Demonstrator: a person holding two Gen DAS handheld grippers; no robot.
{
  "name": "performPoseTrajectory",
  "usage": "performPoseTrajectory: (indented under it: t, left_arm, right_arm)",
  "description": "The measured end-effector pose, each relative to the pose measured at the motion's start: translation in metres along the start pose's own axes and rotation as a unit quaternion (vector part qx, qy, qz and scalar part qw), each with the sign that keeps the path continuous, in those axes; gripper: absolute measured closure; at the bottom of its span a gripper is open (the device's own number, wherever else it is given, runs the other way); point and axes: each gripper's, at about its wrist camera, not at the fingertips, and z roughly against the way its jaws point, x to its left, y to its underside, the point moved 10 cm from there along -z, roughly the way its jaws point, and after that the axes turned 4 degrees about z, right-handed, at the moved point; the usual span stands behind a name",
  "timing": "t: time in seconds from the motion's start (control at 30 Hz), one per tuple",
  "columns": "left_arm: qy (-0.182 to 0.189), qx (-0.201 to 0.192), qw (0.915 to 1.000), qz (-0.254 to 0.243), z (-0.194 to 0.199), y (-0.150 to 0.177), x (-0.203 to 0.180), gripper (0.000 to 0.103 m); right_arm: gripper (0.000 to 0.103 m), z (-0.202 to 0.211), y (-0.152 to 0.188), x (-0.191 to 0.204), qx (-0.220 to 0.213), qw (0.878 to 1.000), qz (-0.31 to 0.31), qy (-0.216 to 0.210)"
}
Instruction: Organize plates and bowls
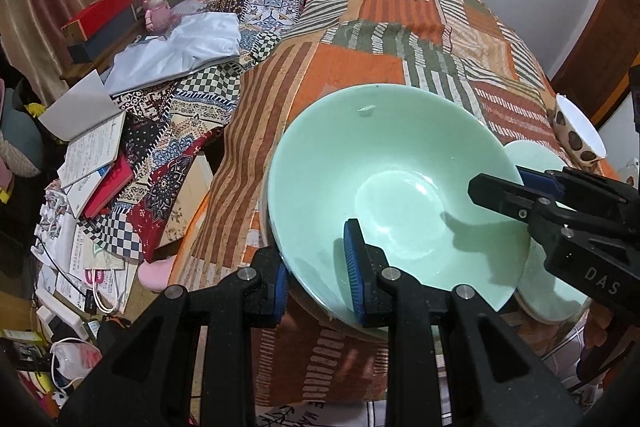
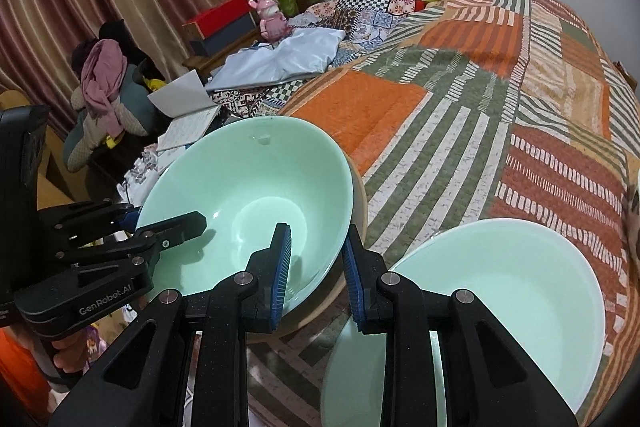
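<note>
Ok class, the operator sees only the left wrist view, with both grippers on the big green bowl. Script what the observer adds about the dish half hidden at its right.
Observer: The right wrist view shows that second green dish almost whole: a wide, empty bowl.
Operator: How does the right gripper hold the big bowl?
Observer: The right gripper clamps the big green bowl with one pad inside the rim and one outside.
</note>
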Motion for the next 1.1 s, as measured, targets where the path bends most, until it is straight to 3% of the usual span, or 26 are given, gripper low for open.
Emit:
performPoseTrajectory:
  t: [0.7,0.83,1.1]
  left_arm:
    - [-0.017,0.007,0.9997,-0.017,-0.006,-0.004,-0.005,0.078]
    - [-0.012,0.018,0.9996,-0.020,-0.001,-0.008,-0.010,0.062]
    - [-0.041,-0.006,0.9988,-0.025,0.018,-0.021,-0.011,0.053]
  right_arm:
    - [0.077,0.015,0.001,-0.010,-0.010,1.000,0.007,-0.003]
    - [0.077,0.023,-0.001,-0.015,-0.020,1.000,0.005,-0.004]
    - [0.076,0.049,-0.003,-0.036,-0.048,0.999,-0.008,0.003]
